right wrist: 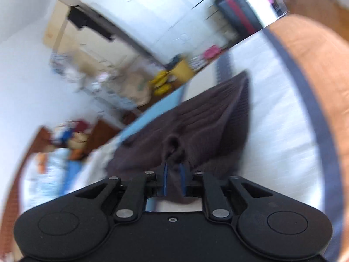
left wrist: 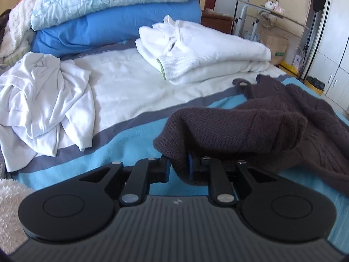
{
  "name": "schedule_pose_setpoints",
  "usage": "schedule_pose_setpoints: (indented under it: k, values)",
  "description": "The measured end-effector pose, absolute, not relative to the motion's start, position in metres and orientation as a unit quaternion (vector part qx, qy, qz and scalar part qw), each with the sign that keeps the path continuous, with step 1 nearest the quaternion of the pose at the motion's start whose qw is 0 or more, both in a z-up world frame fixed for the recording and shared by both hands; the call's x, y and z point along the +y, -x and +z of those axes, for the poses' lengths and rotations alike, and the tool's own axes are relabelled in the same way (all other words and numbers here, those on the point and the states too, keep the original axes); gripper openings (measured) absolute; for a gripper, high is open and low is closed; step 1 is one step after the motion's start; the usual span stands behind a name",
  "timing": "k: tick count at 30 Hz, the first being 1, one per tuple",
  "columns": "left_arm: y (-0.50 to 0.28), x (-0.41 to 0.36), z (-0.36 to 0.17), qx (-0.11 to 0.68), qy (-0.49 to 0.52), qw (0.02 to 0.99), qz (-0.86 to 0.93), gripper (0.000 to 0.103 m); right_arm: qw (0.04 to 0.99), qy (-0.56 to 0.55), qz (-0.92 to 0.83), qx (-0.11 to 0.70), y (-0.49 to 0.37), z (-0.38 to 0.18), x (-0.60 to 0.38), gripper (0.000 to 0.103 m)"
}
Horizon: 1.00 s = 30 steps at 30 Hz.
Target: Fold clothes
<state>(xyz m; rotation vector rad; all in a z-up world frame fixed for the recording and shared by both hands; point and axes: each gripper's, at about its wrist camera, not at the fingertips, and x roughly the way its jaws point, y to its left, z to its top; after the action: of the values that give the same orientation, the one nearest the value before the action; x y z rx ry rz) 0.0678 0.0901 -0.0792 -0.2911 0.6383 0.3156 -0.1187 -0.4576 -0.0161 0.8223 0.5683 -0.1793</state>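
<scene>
A dark brown knitted sweater (left wrist: 250,128) lies on the bed at the right of the left wrist view. My left gripper (left wrist: 179,168) is shut on one end of it, a sleeve-like tube that stretches right from the jaws. In the blurred, tilted right wrist view, my right gripper (right wrist: 173,174) is shut on a bunched fold of the same sweater (right wrist: 196,113), which fans out ahead over the bedsheet. A crumpled white shirt (left wrist: 43,100) lies at the left. A folded white garment (left wrist: 202,52) sits on the bed further back.
The bed has a light blue and white blanket with grey stripes (left wrist: 130,122). Stacked blue and pale quilts (left wrist: 113,11) rise at the back left. A fluffy white throw (left wrist: 11,207) is at the near left. Beyond the bed are a paper bag (left wrist: 274,43), a yellow bin (left wrist: 314,85) and white cupboards (right wrist: 174,21).
</scene>
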Motion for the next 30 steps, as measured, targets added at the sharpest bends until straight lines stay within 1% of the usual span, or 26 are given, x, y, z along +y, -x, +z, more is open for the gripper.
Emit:
schedule_pose_setpoints:
  k: [1, 2, 5, 6, 8, 10, 14, 16, 18, 21, 23, 26, 29, 30]
  values:
    - [-0.064, 0.091, -0.075, 0.295, 0.152, 0.931, 0.150, 0.018, 0.871, -0.390, -0.101, 0.281, 0.116, -0.019, -0.458, 0.037]
    - [-0.059, 0.092, -0.071, 0.279, 0.162, 0.935, 0.146, 0.021, 0.867, -0.390, -0.115, 0.287, 0.116, -0.020, -0.458, 0.038]
    - [-0.047, 0.099, -0.052, 0.216, 0.226, 0.947, 0.075, 0.035, 0.864, -0.396, -0.122, 0.286, 0.114, -0.021, -0.459, 0.043]
    - [-0.046, 0.097, -0.047, 0.208, 0.226, 0.950, 0.057, 0.038, 0.866, -0.394, -0.122, 0.284, 0.113, -0.019, -0.456, 0.047]
    - [-0.048, 0.087, -0.043, 0.210, 0.210, 0.955, 0.030, 0.039, 0.875, -0.364, -0.128, 0.292, 0.104, -0.016, -0.450, 0.051]
    - [-0.049, 0.073, -0.043, 0.219, 0.193, 0.957, 0.003, 0.040, 0.885, -0.318, -0.140, 0.309, 0.091, -0.010, -0.443, 0.051]
    - [-0.047, 0.036, -0.038, 0.219, 0.139, 0.964, -0.060, 0.042, 0.905, -0.176, -0.133, 0.363, 0.039, -0.003, -0.426, 0.053]
    - [-0.046, 0.018, -0.033, 0.214, 0.112, 0.966, -0.097, 0.042, 0.910, -0.153, -0.121, 0.365, 0.020, -0.006, -0.421, 0.054]
    - [-0.050, 0.004, -0.031, 0.214, 0.099, 0.963, -0.131, 0.047, 0.922, -0.147, -0.086, 0.347, 0.008, -0.008, -0.418, 0.054]
    - [-0.061, -0.015, -0.031, 0.228, 0.077, 0.956, -0.170, 0.047, 0.930, -0.194, -0.008, 0.313, -0.007, -0.011, -0.424, 0.055]
    - [-0.063, -0.026, -0.034, 0.233, 0.044, 0.954, -0.185, 0.048, 0.916, -0.242, 0.014, 0.321, -0.020, -0.021, -0.432, 0.059]
    - [-0.057, -0.032, -0.048, 0.227, -0.014, 0.960, -0.162, 0.049, 0.897, -0.246, -0.012, 0.367, -0.036, -0.047, -0.439, 0.059]
    - [-0.053, -0.028, -0.065, 0.231, -0.022, 0.967, -0.102, 0.050, 0.882, -0.243, -0.042, 0.402, -0.043, -0.070, -0.446, 0.059]
    - [-0.053, -0.029, -0.068, 0.241, -0.022, 0.966, -0.088, 0.050, 0.876, -0.248, -0.048, 0.410, -0.044, -0.076, -0.448, 0.061]
